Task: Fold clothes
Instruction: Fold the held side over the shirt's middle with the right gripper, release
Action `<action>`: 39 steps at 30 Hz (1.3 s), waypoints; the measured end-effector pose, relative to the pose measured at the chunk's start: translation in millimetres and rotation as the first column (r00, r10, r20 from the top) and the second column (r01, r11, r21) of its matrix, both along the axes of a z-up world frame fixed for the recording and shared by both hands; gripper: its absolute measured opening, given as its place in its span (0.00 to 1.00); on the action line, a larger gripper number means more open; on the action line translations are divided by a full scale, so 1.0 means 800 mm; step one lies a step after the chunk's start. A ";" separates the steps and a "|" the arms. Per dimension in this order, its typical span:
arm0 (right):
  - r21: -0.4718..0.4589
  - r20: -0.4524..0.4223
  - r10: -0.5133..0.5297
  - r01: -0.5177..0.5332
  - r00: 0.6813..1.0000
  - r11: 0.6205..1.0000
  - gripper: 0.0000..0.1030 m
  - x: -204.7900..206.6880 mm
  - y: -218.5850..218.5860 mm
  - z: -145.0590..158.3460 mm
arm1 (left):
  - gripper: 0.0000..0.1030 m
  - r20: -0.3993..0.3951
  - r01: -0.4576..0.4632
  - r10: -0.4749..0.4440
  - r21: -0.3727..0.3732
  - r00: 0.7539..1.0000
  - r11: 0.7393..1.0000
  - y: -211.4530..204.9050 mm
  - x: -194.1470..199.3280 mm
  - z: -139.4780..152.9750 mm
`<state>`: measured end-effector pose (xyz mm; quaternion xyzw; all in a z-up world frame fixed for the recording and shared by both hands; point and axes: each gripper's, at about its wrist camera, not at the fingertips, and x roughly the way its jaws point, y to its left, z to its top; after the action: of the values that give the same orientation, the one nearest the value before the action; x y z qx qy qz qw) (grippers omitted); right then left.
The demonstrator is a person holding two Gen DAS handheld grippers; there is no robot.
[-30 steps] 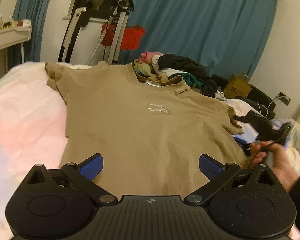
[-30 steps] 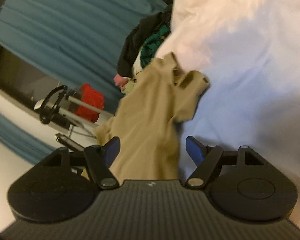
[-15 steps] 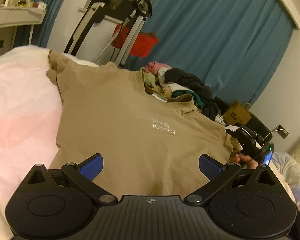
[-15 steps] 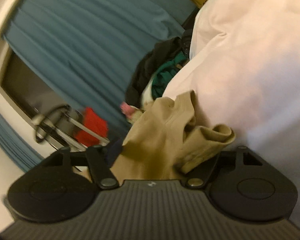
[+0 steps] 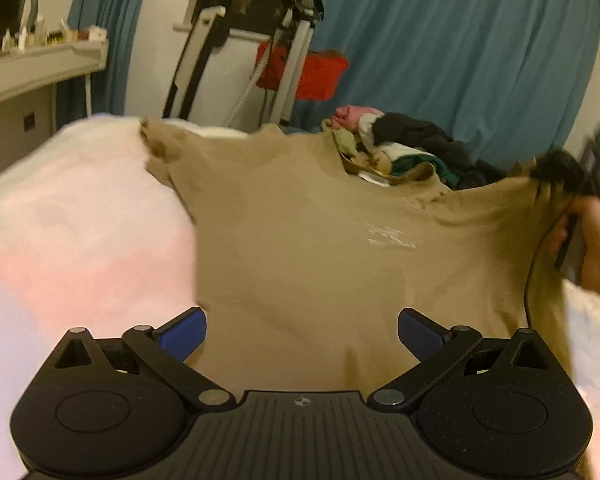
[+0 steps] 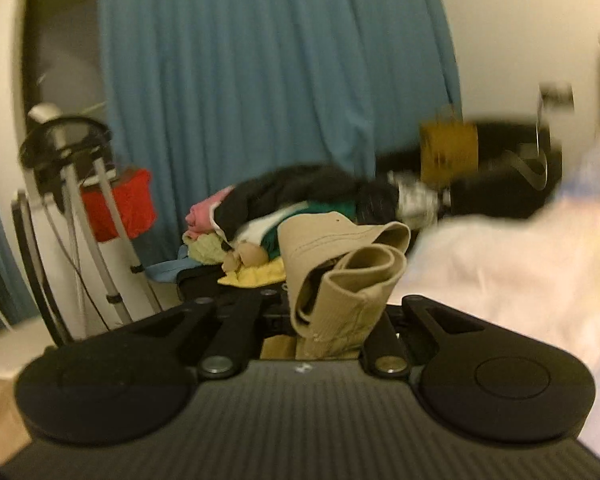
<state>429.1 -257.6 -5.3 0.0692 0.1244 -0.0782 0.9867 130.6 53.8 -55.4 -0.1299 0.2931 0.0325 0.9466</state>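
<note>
A tan T-shirt [image 5: 308, 248] with a small white chest print lies spread face up on a white bed [image 5: 72, 232]. My left gripper [image 5: 302, 334] is open, its blue pads wide apart just above the shirt's lower hem. My right gripper [image 6: 328, 312] is shut on the shirt's right sleeve [image 6: 340, 276], which bunches up between its fingers. In the left wrist view the right gripper [image 5: 560, 176] holds that sleeve lifted at the far right, so the shirt's right side rises off the bed.
A pile of mixed clothes [image 5: 404, 144] lies past the shirt's collar. A white and black stand with a red bag [image 5: 300, 68] is behind the bed before blue curtains [image 5: 460, 48]. A white shelf [image 5: 40, 64] is at left.
My right gripper has closed on the right sleeve and raised it, pulling the shirt's right side up. My left gripper has stayed open at the hem.
</note>
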 end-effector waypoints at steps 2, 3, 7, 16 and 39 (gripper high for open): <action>-0.094 -0.003 0.011 -0.011 1.000 0.996 0.11 -0.003 0.060 0.006 | 1.00 0.014 -0.040 0.040 0.031 0.999 0.999 0.011 -0.006 0.002; -0.148 -0.006 0.032 -0.032 0.999 0.988 0.11 -0.005 0.093 0.002 | 1.00 0.019 -0.061 0.060 0.036 0.998 0.997 0.018 -0.009 0.003; -0.277 -0.076 0.131 -0.147 0.988 0.949 0.11 0.003 0.182 -0.032 | 1.00 0.044 -0.121 0.121 -0.005 0.992 0.993 0.045 -0.017 0.005; -0.422 -0.302 0.311 -0.419 0.901 0.804 0.21 0.037 0.337 -0.125 | 1.00 -0.005 -0.124 0.124 0.039 0.992 0.992 0.054 0.003 -0.022; 0.265 -0.076 0.390 -0.359 0.918 0.895 0.80 -0.370 0.021 0.057 | 1.00 0.048 -0.015 0.004 0.224 0.999 0.974 -0.021 -0.056 0.010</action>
<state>133.2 -240.6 40.7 0.1603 0.2068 0.1252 0.9570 86.2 37.2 -47.0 -0.0242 0.2645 0.0668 0.9618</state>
